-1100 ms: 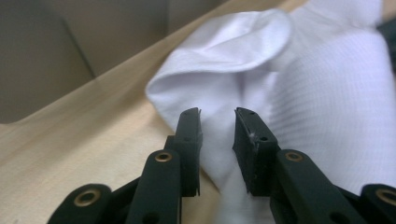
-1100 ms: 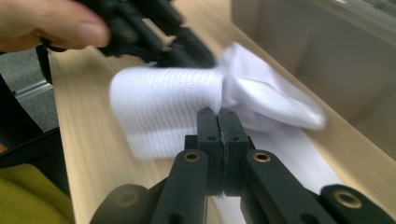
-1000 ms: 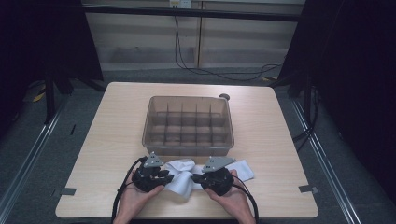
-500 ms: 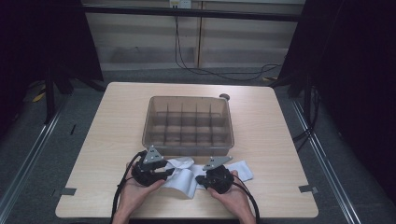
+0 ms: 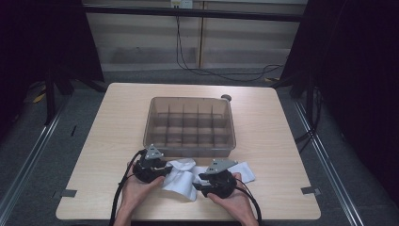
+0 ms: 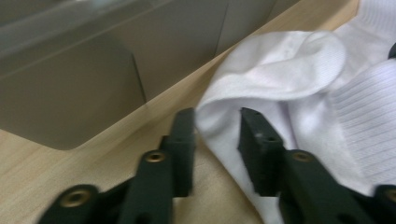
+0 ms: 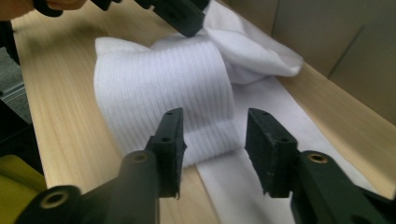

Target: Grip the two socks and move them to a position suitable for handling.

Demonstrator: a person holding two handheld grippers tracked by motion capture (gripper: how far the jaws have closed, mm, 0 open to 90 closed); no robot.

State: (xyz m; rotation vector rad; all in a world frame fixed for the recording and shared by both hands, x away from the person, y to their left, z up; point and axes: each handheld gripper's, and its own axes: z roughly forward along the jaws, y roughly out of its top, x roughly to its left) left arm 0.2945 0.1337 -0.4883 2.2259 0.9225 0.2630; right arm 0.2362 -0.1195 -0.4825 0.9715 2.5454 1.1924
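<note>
A white ribbed sock lies bunched and folded on the table between my two grippers. My left gripper has just been closing its jaws, and they now pinch a soft fold of that sock. My right gripper has just been opening. Its jaws stand apart around the sock's folded ribbed end, with a gap showing on one side. In the right gripper view, a jaw of the left gripper rests on the far end of the sock.
A second white sock lies flat, partly under the folded one. A clear brown plastic box with divided compartments stands just behind the socks. A small dark round object sits at the box's far right corner.
Both hands have stayed about where they were at the table's near edge. The bunched sock between them has shifted only slightly in shape.
</note>
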